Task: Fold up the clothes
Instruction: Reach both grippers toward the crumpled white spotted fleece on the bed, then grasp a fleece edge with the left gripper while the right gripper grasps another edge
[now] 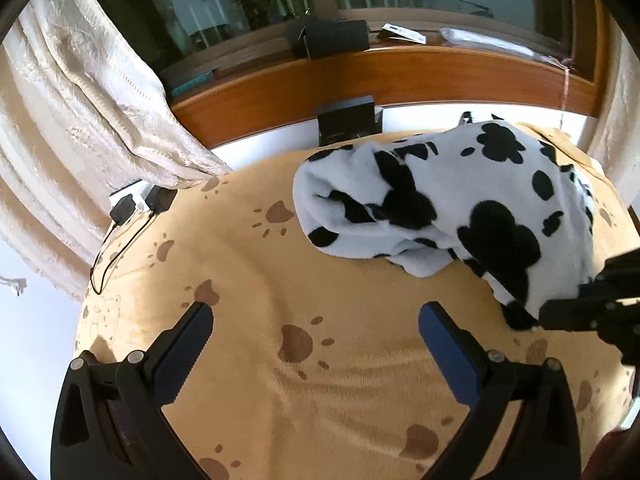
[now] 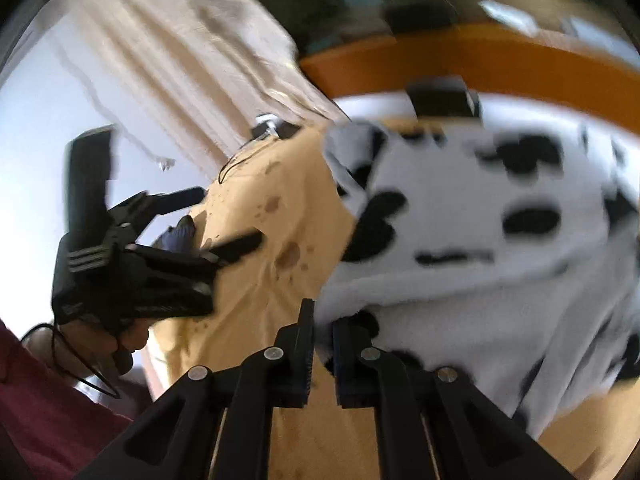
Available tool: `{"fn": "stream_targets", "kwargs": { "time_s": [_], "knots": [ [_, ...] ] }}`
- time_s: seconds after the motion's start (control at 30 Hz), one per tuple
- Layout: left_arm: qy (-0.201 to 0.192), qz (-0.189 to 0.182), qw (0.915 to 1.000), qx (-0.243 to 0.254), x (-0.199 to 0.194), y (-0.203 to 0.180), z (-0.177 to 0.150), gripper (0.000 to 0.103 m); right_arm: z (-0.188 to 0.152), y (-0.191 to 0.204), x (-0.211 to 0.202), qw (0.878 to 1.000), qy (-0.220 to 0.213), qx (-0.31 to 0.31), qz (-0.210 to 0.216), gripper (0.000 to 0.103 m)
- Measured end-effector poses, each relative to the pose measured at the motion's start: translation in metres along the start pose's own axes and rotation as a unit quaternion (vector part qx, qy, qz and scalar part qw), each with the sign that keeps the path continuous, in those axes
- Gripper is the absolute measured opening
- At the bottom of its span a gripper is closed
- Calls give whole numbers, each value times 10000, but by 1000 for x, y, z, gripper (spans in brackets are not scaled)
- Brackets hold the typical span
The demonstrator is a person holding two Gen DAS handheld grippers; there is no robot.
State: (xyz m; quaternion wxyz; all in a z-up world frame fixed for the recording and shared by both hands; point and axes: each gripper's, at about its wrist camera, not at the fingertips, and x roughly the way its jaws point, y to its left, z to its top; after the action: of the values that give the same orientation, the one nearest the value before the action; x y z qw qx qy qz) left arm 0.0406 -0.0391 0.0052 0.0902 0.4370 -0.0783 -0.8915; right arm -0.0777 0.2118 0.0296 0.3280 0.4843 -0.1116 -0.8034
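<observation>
Nearest the lens in the right wrist view, the right gripper (image 2: 322,344) had its two black fingers drawn close together, and a dark-spotted edge of the fleece (image 2: 460,216) was pinched between the pads. The left wrist view agreed: the same gripper came in from the right edge and met the garment's lowest corner.

The fleece, white with black cow patches, lay crumpled on the yellow paw-print sheet (image 1: 304,280), toward the window side of the bed and to the right. Its long axis ran from that held corner up and away toward the wooden sill (image 1: 360,76), with one rounded fold bulging to the left.

The left gripper (image 1: 316,328) stood wide apart over bare sheet, with nothing between its blue pads. It was well apart from the cloth; the fleece lay ahead of it and to its right. So the right hand was plainly the nearer one and already had a hold.

The fold probably turned on that relation: the clamped corner would have to travel across the garment's length, while the free left gripper would need to reach forward and right to catch a second edge or pin the bulging fold. The right view was blurred, so how deep the pinch went could not be told.
</observation>
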Motion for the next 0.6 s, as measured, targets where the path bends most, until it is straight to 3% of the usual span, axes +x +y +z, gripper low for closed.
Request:
{"fn": "stream_targets", "kwargs": {
  "time_s": [0.13,0.2,0.27,0.33,0.4,0.47,0.53,0.57,0.6],
  "knots": [
    [-51,-216,9993,309,-2,-15,-14,103,-18,-18,-19,9982,-162,557,131,9],
    [-256,-212,9960,829,-3,-33,-20,103,-28,-28,-37,9965,-286,783,67,9],
    [-455,-77,9875,1506,-4,-53,-28,103,-37,-42,-52,9940,-375,1029,-40,9],
    [-750,166,9680,2390,-5,-78,-40,103,-47,-55,-68,9904,-481,1270,-263,9],
    [-1226,516,9298,3431,-8,-104,-58,103,-54,-63,-84,9865,-564,1443,-527,11],
    [-1754,790,8827,4288,-13,-127,-78,103,-60,-73,-96,9826,-662,1580,-720,18],
    [-2246,1017,8294,5014,-13,-146,-98,103,-66,-80,-107,9778,-769,1728,-906,48],
    [-2479,1122,8036,5293,-12,-154,-108,103,-70,-83,-115,9748,-876,1790,-1005,74],
    [-2610,1154,7862,5481,-11,-159,-113,103,-72,-83,-119,9721,-1004,1815,-1093,81]
  ]
}}
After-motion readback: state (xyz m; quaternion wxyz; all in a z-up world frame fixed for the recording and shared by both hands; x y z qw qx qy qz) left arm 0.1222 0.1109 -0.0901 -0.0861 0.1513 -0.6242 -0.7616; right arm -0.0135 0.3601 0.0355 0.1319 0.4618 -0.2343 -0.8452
